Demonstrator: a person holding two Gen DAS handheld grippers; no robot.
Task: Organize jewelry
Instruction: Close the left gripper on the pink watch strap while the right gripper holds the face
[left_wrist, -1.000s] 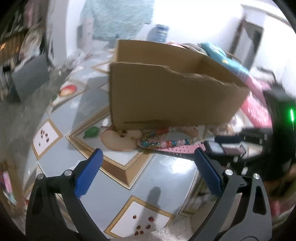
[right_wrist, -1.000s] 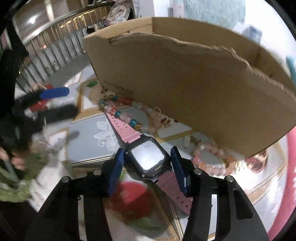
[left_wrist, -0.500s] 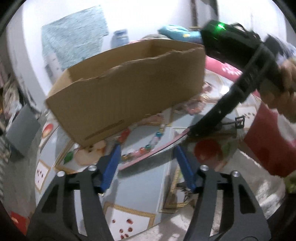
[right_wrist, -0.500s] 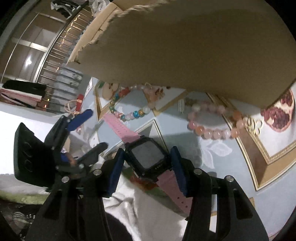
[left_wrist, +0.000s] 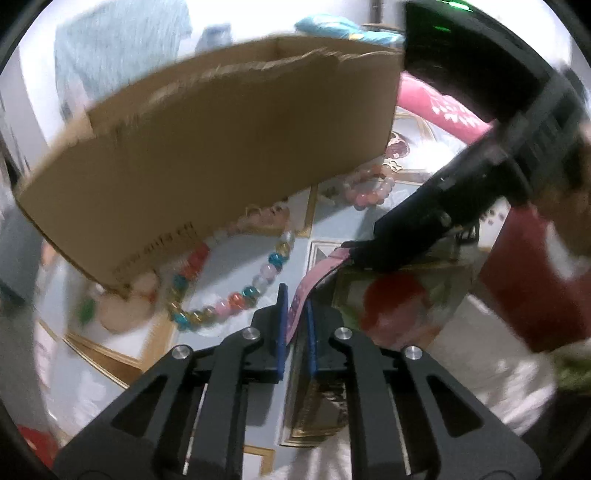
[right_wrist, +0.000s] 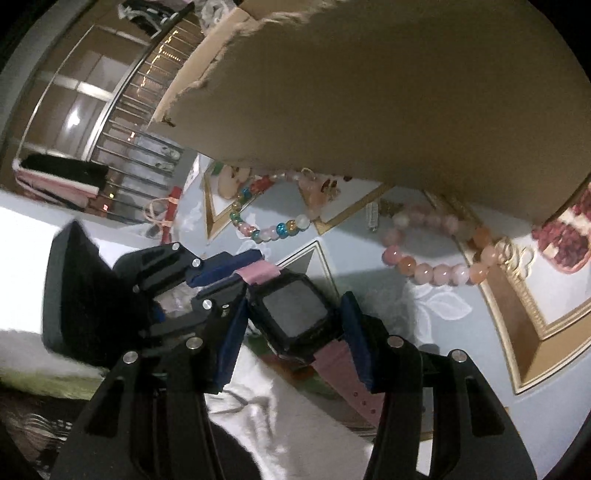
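Note:
A watch with a black square face (right_wrist: 293, 317) and a pink strap (left_wrist: 308, 288) is held above the table by both grippers. My right gripper (right_wrist: 293, 323) is shut on the watch's black case. My left gripper (left_wrist: 295, 314) is shut on the far end of the pink strap; it also shows in the right wrist view (right_wrist: 221, 275). A multicoloured bead bracelet (left_wrist: 236, 299) and a pink bead bracelet (right_wrist: 436, 271) lie on the table in front of a torn cardboard box (left_wrist: 221, 166).
The table has a grey cloth with gold frames and fruit prints (right_wrist: 461, 332). Small gold rings (right_wrist: 513, 254) and other small trinkets (right_wrist: 325, 188) lie by the box's foot. A white fluffy cloth (left_wrist: 491, 358) lies at the near edge. A railing (right_wrist: 122, 122) stands behind.
My left gripper has closed from wide open onto the pink strap end. My right gripper has kept its hold on the watch case and lifted it off the table.

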